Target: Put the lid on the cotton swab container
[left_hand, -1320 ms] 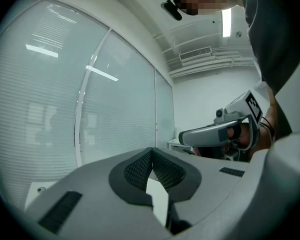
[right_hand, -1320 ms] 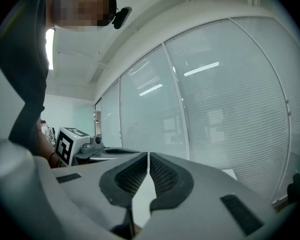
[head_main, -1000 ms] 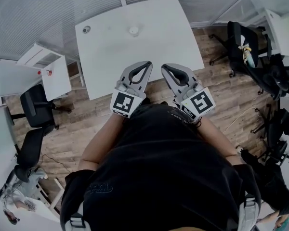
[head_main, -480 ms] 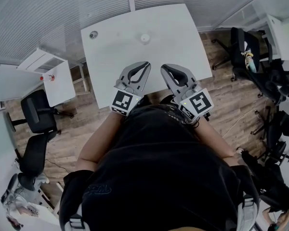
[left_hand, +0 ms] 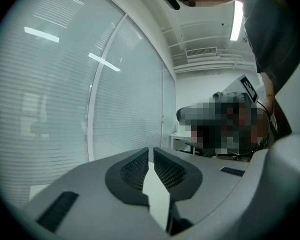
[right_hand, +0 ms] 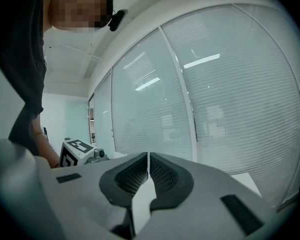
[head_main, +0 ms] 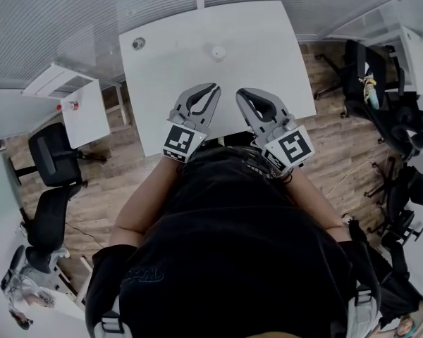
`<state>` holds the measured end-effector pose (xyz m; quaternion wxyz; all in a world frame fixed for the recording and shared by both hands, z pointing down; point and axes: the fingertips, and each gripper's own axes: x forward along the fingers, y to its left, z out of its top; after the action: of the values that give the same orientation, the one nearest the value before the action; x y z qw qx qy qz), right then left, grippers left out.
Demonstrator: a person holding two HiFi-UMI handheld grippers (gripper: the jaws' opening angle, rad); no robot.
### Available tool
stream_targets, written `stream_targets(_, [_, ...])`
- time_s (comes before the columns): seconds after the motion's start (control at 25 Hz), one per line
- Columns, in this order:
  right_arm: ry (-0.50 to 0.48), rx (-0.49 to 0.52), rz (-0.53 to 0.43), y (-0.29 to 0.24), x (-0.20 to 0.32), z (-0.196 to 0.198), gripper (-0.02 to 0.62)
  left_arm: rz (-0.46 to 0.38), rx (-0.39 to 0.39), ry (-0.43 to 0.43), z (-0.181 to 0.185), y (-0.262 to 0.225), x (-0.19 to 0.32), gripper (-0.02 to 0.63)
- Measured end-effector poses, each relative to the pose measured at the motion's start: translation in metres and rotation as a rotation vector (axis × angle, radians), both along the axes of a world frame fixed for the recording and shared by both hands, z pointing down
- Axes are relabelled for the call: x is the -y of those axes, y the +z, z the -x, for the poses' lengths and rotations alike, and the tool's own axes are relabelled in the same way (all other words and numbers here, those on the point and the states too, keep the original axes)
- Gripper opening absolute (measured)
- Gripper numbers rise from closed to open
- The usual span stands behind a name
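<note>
Both grippers were held side by side in front of the person's black shirt (head_main: 233,259), over the near edge of the white table (head_main: 268,62). The left gripper (head_main: 214,87) had its jaws closed together with nothing between them, and its own view showed the ribbed pads meeting in a thin seam (left_hand: 151,150). The right gripper (head_main: 241,92) was likewise closed and empty, its pads pressed tip to tip (right_hand: 148,155). Each pointed away from the person towards the table's far side, and their tips leaned slightly towards one another. The task's thing, a small white item (head_main: 218,51), sat alone on the far half of the table, well apart from both grippers and roughly in line with the gap between them. From above it showed only a round outline with no long side in any direction. Whether it was the container or the lid, and whether it stood upright, was too small to tell. A grey round grommet (head_main: 138,44) sat near the table's far left corner. A black chair (head_main: 49,157) stood on the wooden floor to the left.
</note>
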<state>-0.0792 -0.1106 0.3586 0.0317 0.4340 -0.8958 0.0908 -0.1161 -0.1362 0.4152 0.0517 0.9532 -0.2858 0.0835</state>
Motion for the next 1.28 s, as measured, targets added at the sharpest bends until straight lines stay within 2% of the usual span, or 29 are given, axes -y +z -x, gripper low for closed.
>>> stream_targets(0.28, [-0.013,0.002,0.018,0.009,0.029,-0.01,0.026,0.034,0.036,-0.018,-0.005,0.029,0.025,0.106])
stream_targets(0.64, [-0.019,0.008,0.042,0.019,0.062,-0.036,0.026,0.076,0.077,-0.043,-0.018,0.064,0.056,0.166])
stream_targets(0.96, [-0.025,0.021,0.052,0.023,0.093,-0.056,0.026,0.104,0.103,-0.031,-0.033,0.086,0.076,0.214])
stream_targets(1.28, [-0.037,0.027,0.066,0.026,0.114,-0.068,0.026,0.138,0.111,-0.041,-0.036,0.11,0.091,0.257])
